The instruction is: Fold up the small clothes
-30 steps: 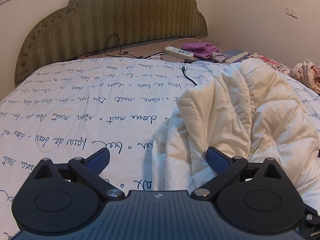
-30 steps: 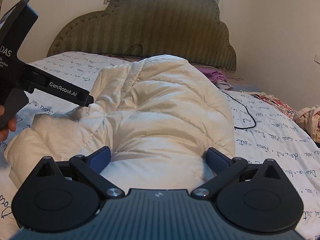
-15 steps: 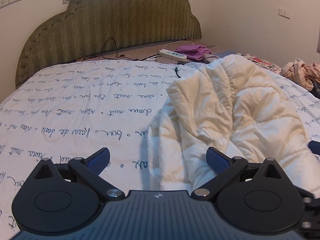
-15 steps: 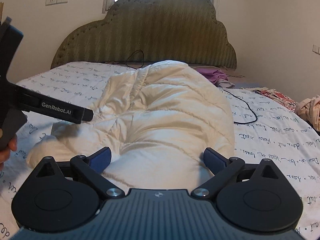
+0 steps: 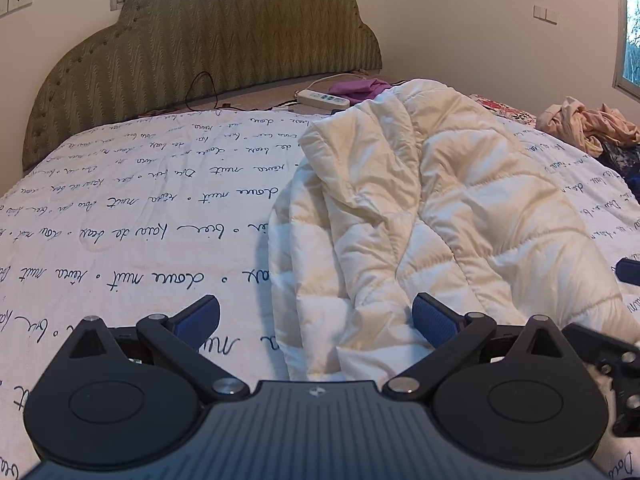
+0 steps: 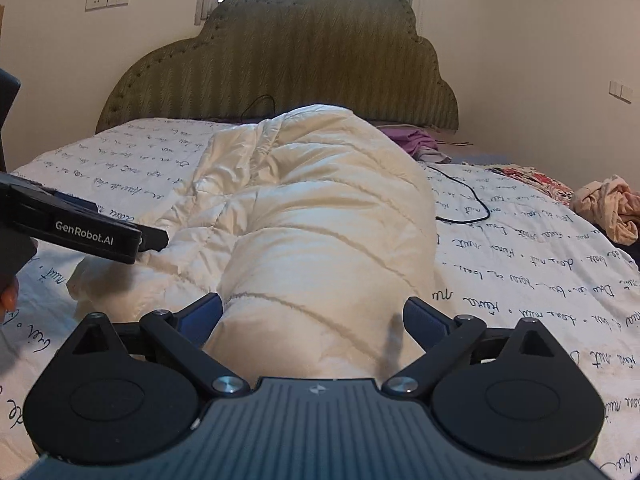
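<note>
I am looking over a cream quilted puffer jacket [image 5: 440, 216] that lies heaped on the bedspread [image 5: 132, 216], a white one printed with dark handwriting. How the jacket is arranged is hard to read: I cannot pick out a collar, a zip or a clear sleeve end, and its near hem is hidden behind both gripper bodies. From the right wrist camera, the bulging mound of the jacket [image 6: 320, 216] blocks most of the bed beyond it.

My left gripper [image 5: 316, 316] is spread wide, holding nothing, its right pad just over the jacket's near left edge and its left pad over bare bedspread. My right gripper [image 6: 312, 316] is also spread wide and grasps nothing; the jacket's near bulge sits between its pads, though I cannot tell whether they touch the fabric. In the right wrist view the left gripper [image 6: 154, 240] reaches in from the left, its tip at the jacket's left fold; contact is unclear. A fingertip [image 6: 9, 298] shows at the frame edge.

Left of the jacket the bedspread is open as far as the green headboard [image 5: 208, 40]. Right of the jacket lie a black cable [image 6: 472, 204] and, farther off, a pink clothes heap [image 6: 608, 208]. Behind the jacket a purple garment [image 5: 360, 87] is partly hidden, beside a white power strip [image 5: 322, 98].
</note>
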`<state>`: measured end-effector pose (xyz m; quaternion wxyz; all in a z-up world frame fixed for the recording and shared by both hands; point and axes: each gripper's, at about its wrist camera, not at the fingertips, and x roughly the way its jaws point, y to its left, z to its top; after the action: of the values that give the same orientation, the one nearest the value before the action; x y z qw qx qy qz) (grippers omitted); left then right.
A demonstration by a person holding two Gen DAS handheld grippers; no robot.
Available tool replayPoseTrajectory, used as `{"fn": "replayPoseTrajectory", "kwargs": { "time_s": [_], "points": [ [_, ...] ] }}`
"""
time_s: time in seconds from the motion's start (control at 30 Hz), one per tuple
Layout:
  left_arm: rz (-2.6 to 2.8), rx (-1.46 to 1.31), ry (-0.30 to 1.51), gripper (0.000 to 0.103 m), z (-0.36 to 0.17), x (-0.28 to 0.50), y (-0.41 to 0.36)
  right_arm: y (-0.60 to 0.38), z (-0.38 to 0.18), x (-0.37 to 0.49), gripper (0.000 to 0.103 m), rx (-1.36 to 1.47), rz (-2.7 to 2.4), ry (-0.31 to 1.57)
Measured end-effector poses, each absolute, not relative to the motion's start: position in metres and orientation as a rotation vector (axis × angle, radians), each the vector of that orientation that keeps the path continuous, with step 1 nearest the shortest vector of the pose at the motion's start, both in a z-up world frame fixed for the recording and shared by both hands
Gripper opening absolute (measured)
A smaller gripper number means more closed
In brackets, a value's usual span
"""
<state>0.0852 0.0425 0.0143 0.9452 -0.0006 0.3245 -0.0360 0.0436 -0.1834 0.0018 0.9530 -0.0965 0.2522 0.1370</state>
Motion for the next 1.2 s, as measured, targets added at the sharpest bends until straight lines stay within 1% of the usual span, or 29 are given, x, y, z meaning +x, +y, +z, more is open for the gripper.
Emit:
{"fn": "replayPoseTrajectory", "kwargs": {
  "time_s": [0.1, 0.23, 0.33, 0.4, 0.43, 0.47, 0.5, 0.6, 0.67, 0.8, 0.87, 0.93, 1.07, 1.1, 1.2],
  "points": [
    [-0.081, -0.020, 0.648, 0.103, 0.016, 0.071, 0.042, -0.192, 0.008, 0.026, 0.099, -0.190, 0.280, 0.491],
    [-0.099, -0.046, 0.646, 0.103, 0.011, 0.053, 0.042, -0.196, -0.001, 0.011, 0.099, -0.282, 0.275, 0.538],
    [-0.104, -0.052, 0.658, 0.103, 0.004, 0.043, 0.039, -0.202, -0.015, 0.013, 0.094, -0.275, 0.258, 0.575],
    [-0.103, -0.041, 0.664, 0.103, 0.000, 0.040, 0.036, -0.207, -0.024, 0.022, 0.076, -0.247, 0.225, 0.600],
    [-0.102, -0.034, 0.663, 0.103, -0.002, 0.037, 0.034, -0.208, -0.027, 0.025, 0.073, -0.246, 0.219, 0.609],
    [-0.102, -0.029, 0.662, 0.103, -0.003, 0.036, 0.033, -0.209, -0.030, 0.027, 0.067, -0.230, 0.228, 0.613],
    [-0.102, -0.025, 0.661, 0.103, -0.004, 0.036, 0.032, -0.210, -0.032, 0.029, 0.053, -0.205, 0.247, 0.621],
    [-0.104, -0.039, 0.678, 0.103, -0.008, 0.040, 0.033, -0.208, -0.033, 0.030, 0.045, -0.230, 0.232, 0.602],
    [-0.119, -0.059, 0.685, 0.103, -0.011, 0.043, 0.033, -0.205, -0.030, 0.030, 0.043, -0.293, 0.214, 0.579],
    [-0.123, -0.060, 0.691, 0.103, -0.015, 0.045, 0.025, -0.207, -0.027, 0.041, 0.044, -0.328, 0.200, 0.580],
    [-0.122, -0.051, 0.686, 0.103, -0.014, 0.042, 0.023, -0.208, -0.027, 0.040, 0.052, -0.325, 0.191, 0.592],
    [-0.120, -0.046, 0.684, 0.103, -0.013, 0.039, 0.023, -0.209, -0.024, 0.030, 0.054, -0.304, 0.197, 0.581],
    [-0.109, -0.069, 0.691, 0.103, -0.013, 0.037, 0.026, -0.214, -0.025, 0.017, 0.071, -0.229, 0.221, 0.600],
    [-0.105, -0.071, 0.692, 0.103, -0.013, 0.037, 0.026, -0.215, -0.028, 0.017, 0.073, -0.223, 0.220, 0.613],
    [-0.100, -0.062, 0.690, 0.103, -0.011, 0.032, 0.023, -0.217, -0.036, 0.017, 0.073, -0.201, 0.185, 0.648]
  ]
}}
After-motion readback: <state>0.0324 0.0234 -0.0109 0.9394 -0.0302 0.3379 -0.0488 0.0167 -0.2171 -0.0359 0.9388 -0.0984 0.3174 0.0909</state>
